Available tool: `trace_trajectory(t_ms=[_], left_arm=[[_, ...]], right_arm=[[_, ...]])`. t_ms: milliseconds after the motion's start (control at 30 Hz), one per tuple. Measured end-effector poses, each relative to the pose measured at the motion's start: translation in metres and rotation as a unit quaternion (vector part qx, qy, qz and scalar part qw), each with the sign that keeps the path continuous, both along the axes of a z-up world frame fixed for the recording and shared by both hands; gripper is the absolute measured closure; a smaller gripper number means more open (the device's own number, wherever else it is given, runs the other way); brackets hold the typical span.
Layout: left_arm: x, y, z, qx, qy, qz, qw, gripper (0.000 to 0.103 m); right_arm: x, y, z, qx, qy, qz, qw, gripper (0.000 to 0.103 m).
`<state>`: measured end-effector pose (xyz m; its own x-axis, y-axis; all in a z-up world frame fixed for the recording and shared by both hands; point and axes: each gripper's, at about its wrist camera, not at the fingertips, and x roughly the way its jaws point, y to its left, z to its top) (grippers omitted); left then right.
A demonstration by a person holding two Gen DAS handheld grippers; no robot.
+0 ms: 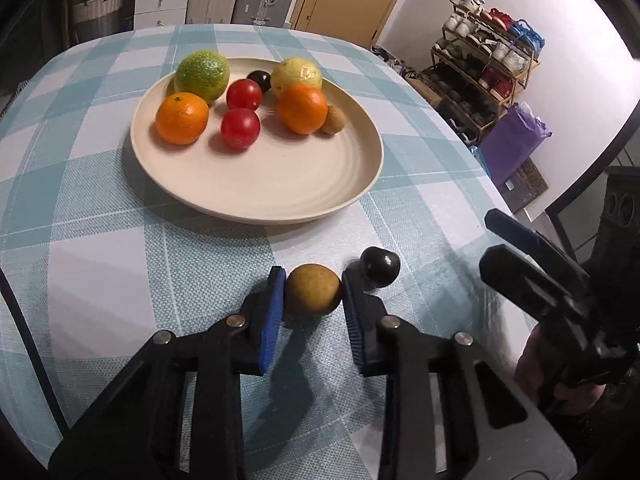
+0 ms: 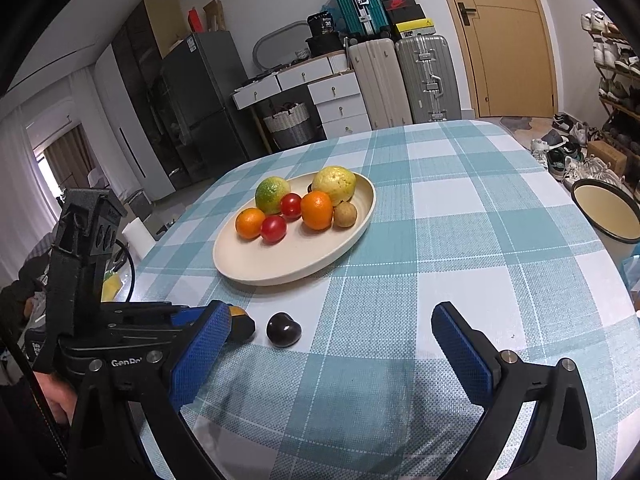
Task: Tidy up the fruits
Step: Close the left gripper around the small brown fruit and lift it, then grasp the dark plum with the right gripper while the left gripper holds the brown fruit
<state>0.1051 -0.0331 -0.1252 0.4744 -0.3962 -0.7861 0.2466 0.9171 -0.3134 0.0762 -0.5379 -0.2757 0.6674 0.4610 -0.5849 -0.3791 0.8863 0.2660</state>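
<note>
Left gripper (image 1: 313, 289) jaws clamp the small brown fruit (image 1: 313, 289) across its middle; probably firm, light, prone to rolling; right gripper (image 2: 332, 340) jaws gape empty

The desk (image 2: 460, 200) is covered by a cloth of pale blue and white checks. Three things lie directly on it — a broad cream plate (image 1: 280, 184) towards the far side, a brownish-yellow round fruit (image 1: 313, 289) near the front edge, and a dark, almost black fruit (image 1: 380, 266) just beside the round one. The plate stands well apart from the two loose fruits and carries the other fruit.
</note>
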Motion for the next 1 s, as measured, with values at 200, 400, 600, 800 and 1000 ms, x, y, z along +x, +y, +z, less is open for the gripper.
trace_trajectory(t_ms=[200, 400, 600, 800, 1000], left_arm=[[-0.008, 0.009, 0.007, -0.007, -0.008, 0.007, 0.9999, 0.077], [-0.022, 0.024, 0.011, -0.009, -0.015, 0.014, 0.9998, 0.077], [-0.037, 0.052, 0.023, 0.003, -0.045, 0.043, 0.9981, 0.077], [-0.044, 0.079, 0.028, -0.007, -0.046, 0.058, 0.9972, 0.077], [-0.048, 0.094, 0.025, -0.013, -0.037, 0.07, 0.9968, 0.077]], right_arm=[[0.0, 0.002, -0.001, -0.008, 0.005, -0.001, 1.0, 0.001], [0.0, 0.005, -0.005, -0.01, 0.019, 0.002, 1.0, 0.001], [-0.001, 0.018, -0.008, -0.025, 0.025, 0.015, 0.999, 0.001], [0.002, 0.032, -0.012, -0.035, 0.033, 0.025, 0.999, 0.002], [0.008, 0.045, -0.015, -0.046, 0.045, 0.03, 0.997, 0.023]])
